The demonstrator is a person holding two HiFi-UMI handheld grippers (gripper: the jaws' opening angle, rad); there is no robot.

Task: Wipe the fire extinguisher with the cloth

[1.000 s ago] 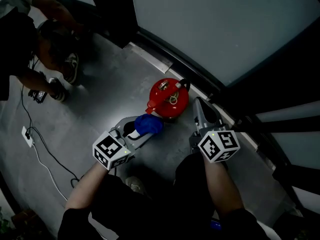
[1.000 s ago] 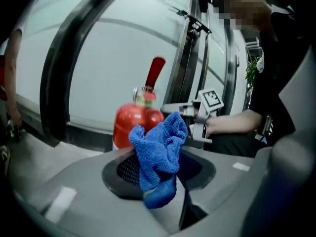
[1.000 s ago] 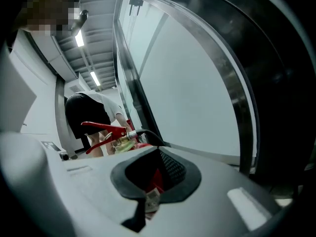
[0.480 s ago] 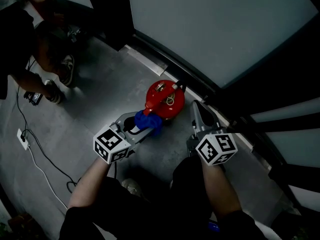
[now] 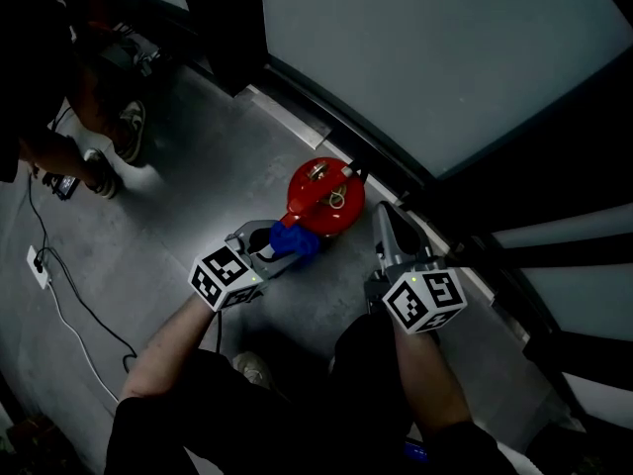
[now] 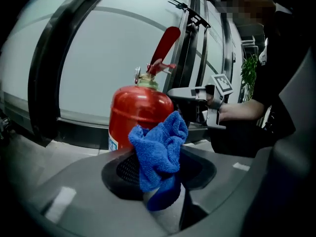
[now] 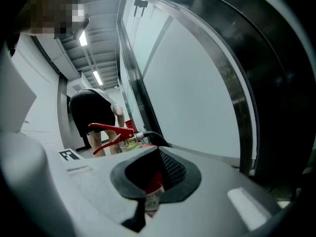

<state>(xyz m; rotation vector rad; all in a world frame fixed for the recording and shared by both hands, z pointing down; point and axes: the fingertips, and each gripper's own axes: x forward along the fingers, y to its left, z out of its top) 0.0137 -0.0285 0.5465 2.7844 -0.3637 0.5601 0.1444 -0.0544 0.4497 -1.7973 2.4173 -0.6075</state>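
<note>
Had pushed the crumpled blue microfibre cloth [image 6: 160, 149] forward within the last second, from just short of the round red metal fire extinguisher [image 5: 328, 198] to right against its side, below the red lever handle. Kept the left tongs [image 5: 269, 245] clenched on that cloth, with a bunch of it raised out of the jaws to meet the red shoulder. Judged this as contact made and the wiping only beginning, most of the cylinder probably still to cover. Had also edged the right tongs [image 5: 382, 218] nearer, to just beside the extinguisher's other flank. Held them closed to a thin slit, gripping nothing so far as could be told, with only red paint and a white label visible through the slit. Left the extinguisher standing upright on the grey concrete floor [image 5: 198, 186], near the foot of the glass wall. Reached both forearms forward and down, the left angled inward toward the cylinder, the right nearly straight ahead, marker cubes turned upward.
</note>
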